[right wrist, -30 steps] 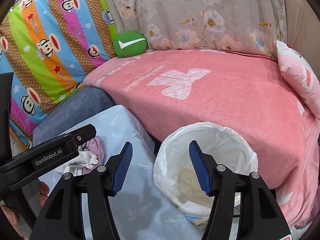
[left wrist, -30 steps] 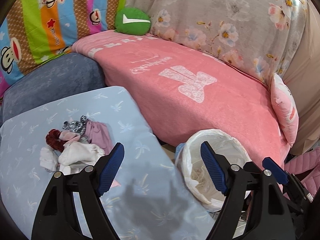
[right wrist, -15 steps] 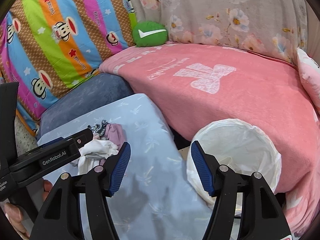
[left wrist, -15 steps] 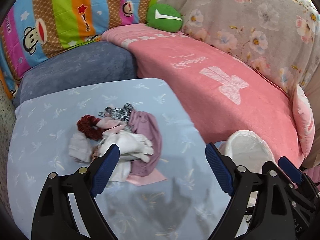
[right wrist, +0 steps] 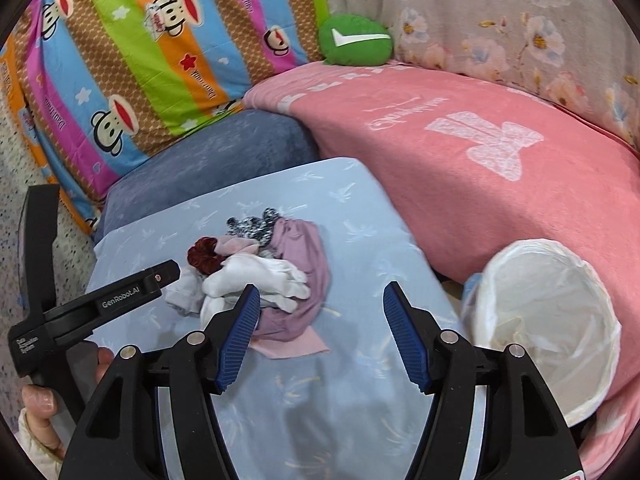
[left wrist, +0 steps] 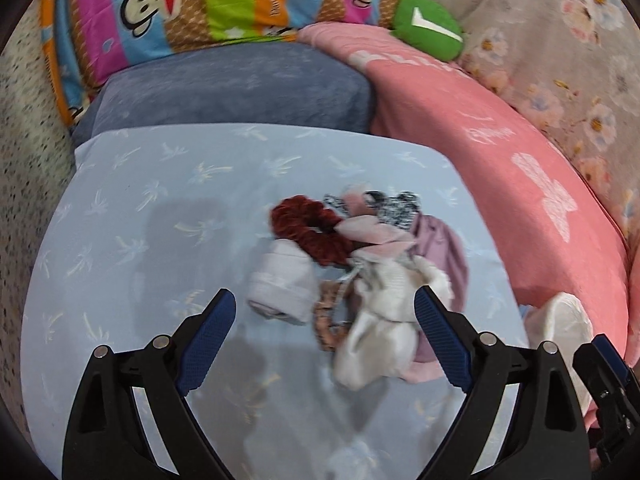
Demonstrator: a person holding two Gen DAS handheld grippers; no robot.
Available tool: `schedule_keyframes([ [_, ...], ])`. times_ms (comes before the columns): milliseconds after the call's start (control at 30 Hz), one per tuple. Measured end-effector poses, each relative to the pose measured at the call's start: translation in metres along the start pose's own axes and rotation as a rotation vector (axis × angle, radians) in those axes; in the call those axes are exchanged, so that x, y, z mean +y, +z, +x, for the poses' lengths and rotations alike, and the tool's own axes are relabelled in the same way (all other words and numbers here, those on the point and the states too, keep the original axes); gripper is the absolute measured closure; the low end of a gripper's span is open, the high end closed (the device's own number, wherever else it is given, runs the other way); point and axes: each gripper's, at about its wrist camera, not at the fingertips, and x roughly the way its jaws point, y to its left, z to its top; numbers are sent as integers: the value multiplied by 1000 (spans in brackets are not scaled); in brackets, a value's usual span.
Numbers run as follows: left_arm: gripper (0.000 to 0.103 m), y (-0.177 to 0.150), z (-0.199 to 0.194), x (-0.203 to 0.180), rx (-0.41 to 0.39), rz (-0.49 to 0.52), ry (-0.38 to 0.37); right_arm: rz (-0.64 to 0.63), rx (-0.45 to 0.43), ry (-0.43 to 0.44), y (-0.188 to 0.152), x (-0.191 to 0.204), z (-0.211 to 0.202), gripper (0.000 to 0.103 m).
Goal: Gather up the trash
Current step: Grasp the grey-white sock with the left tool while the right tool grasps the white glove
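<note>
Just beyond the empty, wide-spread left gripper lies the heap of soft rags and scrunchies, long axis running away from it, right gripper farther off, likewise empty-jawed.

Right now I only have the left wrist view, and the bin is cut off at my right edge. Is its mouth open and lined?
Observer: Yes. In the right wrist view the bin shows its whole mouth, open, with a white liner folded over the rim.
Operator: Anything inside?
Observer: Something pale lies at the bottom. I can't tell what it is.
Operator: Right gripper state? I only see its edge.
Observer: The right gripper is open with nothing between its pads. It points at the bare blue cloth, with the pile just off its left finger and the bin to its right.
</note>
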Motion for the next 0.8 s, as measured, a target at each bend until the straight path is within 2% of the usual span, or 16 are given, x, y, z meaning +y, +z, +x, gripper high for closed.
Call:
schedule_keyframes([
  [200, 16, 6, 28, 32, 51, -68, -10, -10, 40, 41, 9, 27, 41, 40],
  [533, 17, 5, 57, 44, 99, -102, -76, 14, 103, 71, 17, 51, 97, 40],
  [633, 25, 4, 63, 47, 112, -108, -102, 10, 127, 71, 12, 52, 109, 44],
  [700, 36, 3, 68, 48, 126, -108, -106, 11, 147, 74, 9, 52, 116, 53],
  [733, 38, 3, 70, 49, 136, -109, -114, 11, 155, 79, 7, 52, 119, 55],
  [800, 49, 1, 74, 49, 153, -113, -125, 11, 167, 90, 4, 51, 124, 66],
])
